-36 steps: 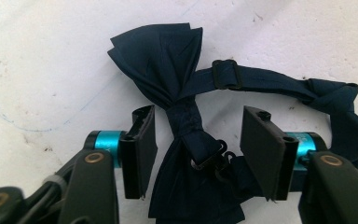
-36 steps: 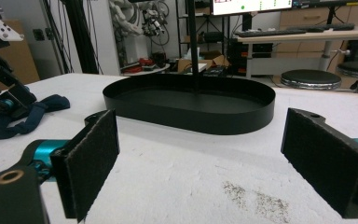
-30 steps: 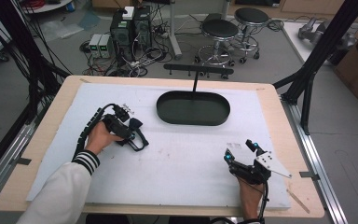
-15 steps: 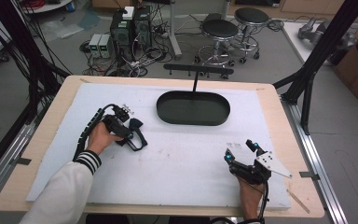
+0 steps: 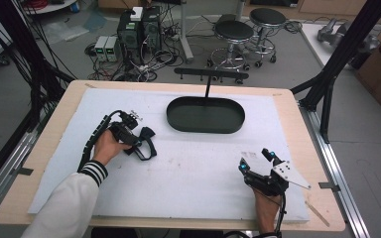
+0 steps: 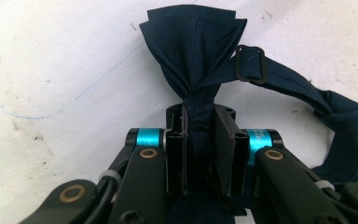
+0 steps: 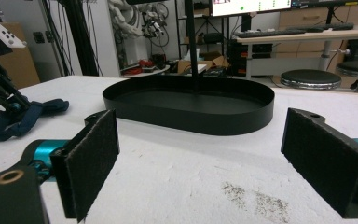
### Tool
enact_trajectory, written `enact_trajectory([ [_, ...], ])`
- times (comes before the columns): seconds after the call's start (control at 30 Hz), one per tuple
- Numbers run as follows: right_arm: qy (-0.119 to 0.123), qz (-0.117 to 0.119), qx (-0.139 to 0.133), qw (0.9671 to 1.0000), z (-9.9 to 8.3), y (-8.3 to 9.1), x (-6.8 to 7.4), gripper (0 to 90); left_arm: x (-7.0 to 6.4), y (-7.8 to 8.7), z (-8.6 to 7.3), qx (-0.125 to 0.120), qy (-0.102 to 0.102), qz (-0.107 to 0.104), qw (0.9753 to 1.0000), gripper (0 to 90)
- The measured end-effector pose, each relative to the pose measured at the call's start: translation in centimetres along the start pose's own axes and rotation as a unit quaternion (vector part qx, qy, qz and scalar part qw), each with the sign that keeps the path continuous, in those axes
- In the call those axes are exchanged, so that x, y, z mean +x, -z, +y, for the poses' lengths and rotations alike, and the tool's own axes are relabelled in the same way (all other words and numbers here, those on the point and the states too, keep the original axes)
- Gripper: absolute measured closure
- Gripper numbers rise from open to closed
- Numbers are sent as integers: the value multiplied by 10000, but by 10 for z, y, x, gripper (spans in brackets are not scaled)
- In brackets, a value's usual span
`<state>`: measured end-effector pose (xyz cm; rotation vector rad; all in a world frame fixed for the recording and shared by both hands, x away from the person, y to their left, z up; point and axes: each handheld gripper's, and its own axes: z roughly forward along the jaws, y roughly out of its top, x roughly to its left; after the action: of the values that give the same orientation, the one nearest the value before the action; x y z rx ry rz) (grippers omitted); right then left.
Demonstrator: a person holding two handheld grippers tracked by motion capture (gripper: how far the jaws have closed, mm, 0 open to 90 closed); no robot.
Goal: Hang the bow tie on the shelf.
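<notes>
A dark navy fabric bow tie (image 6: 200, 56) is clamped at its knot by the left gripper (image 6: 200, 140) on the white-covered bench (image 5: 198, 173), left of an oval black metal tray (image 5: 206, 115). The right gripper (image 5: 258, 161) is held wide apart near the bench's front edge.

The bow tie's (image 6: 200, 51) near half is hidden under the left gripper (image 6: 200, 140), whose jaws cover its knot. The strap (image 6: 349, 135) is cut off at the picture's right edge. In the high view, the bow tie's folds are too small to tell.
</notes>
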<state>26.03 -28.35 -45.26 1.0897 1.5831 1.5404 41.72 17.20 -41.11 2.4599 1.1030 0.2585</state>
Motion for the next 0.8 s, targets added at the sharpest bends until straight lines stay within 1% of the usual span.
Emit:
enact_trajectory([
  [0.13,0,6,-2,10000,0,0,0,103,0,3,0,-45,-16,20,10000,755],
  [0.23,1,0,0,10000,0,0,0,103,-2,9,1,-296,-82,169,9994,756],
  [0.27,0,5,-1,10000,0,0,0,103,-1,11,1,-375,-74,184,9991,757],
  [0.3,0,-1,0,10000,0,0,0,103,-1,11,1,-375,-74,184,9991,759],
  [0.37,0,3,-2,10000,0,0,0,103,0,18,2,-557,-54,225,9982,760],
  [0.4,0,3,-2,10000,0,0,0,103,0,18,2,-557,-54,225,9982,760],
  [0.47,-4,1,3,10000,0,0,0,103,0,23,2,-724,-74,286,9969,759],
  [0.5,-4,1,3,10000,0,0,0,103,0,23,2,-724,-74,286,9969,760],
  [0.53,-3,-1,1,10000,0,0,0,103,-1,26,2,-910,-87,315,9953,760],
  [0.63,6,-1,-3,10000,0,0,0,103,-1,33,3,-1231,-37,310,9919,760],
  [0.67,5,-1,-5,10000,0,0,0,104,-1,35,3,-1357,-22,330,9902,759],
  [0.7,9,-5,-2,10000,0,0,0,104,-1,38,3,-1488,-58,329,9883,759],
  [0.77,2,-3,-7,10000,0,0,0,104,-1,42,4,-1716,9,343,9846,759],
  [0.8,7,-3,-4,10000,0,0,0,103,-2,45,4,-1820,-52,355,9827,760],
])
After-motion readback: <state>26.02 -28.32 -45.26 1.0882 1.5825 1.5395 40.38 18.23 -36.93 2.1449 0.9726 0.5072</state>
